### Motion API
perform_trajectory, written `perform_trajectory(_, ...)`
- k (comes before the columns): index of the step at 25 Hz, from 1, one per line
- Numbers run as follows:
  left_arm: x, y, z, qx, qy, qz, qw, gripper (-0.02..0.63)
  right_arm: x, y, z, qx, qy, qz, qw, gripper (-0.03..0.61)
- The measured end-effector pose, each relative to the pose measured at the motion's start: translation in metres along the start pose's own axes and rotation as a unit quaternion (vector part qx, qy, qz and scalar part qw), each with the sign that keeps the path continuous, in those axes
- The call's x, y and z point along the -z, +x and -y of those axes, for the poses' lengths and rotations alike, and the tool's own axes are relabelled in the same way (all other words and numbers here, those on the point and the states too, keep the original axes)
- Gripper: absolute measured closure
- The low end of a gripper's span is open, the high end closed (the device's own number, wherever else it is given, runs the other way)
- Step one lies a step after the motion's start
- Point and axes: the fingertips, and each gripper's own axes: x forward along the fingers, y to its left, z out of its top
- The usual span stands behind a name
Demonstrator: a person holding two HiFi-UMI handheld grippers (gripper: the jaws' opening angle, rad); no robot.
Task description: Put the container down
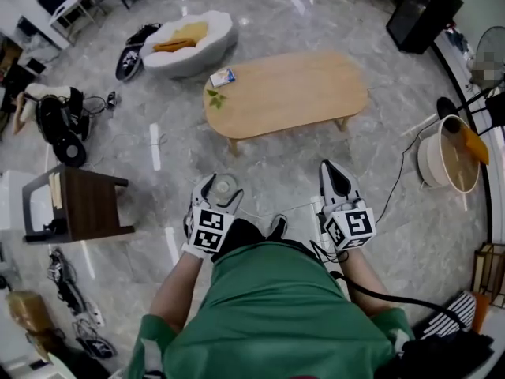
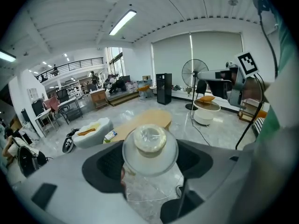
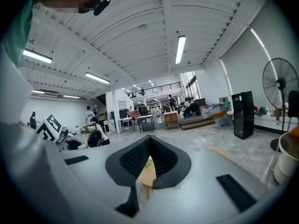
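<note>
My left gripper (image 1: 220, 189) is shut on a clear round container (image 1: 225, 187) with a pale lid, held in front of my body above the floor. In the left gripper view the container (image 2: 149, 149) sits between the two black pads, its lid facing the camera. My right gripper (image 1: 334, 178) is shut with nothing in it; in the right gripper view its pads (image 3: 161, 160) meet at the tip. The oval wooden table (image 1: 288, 91) stands ahead of both grippers, and the table (image 2: 145, 120) shows beyond the container.
A small box (image 1: 222, 76) and a green leaf (image 1: 215, 97) lie on the table's left end. A white beanbag (image 1: 189, 42) sits beyond it, a dark side table (image 1: 79, 204) at left, a round white tub (image 1: 447, 153) at right, cables on the floor.
</note>
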Motion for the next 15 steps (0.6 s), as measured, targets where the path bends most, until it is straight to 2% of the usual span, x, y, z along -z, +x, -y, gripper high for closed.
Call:
perform_trajectory(7, -0.023, 0.037, -0.018, -0.012, -0.016, -0.005, 0.9998, 0.275, 0.002, 0.042, 0.028, -0.018, 0.007, -0.014, 1.000, 0.557)
perform_trajectory(15, -0.030, 0.096, -0.069, -0.006, -0.031, -0.020, 0.9993, 0.275, 0.001, 0.108, 0.047, -0.017, -0.003, -0.033, 0.999, 0.557)
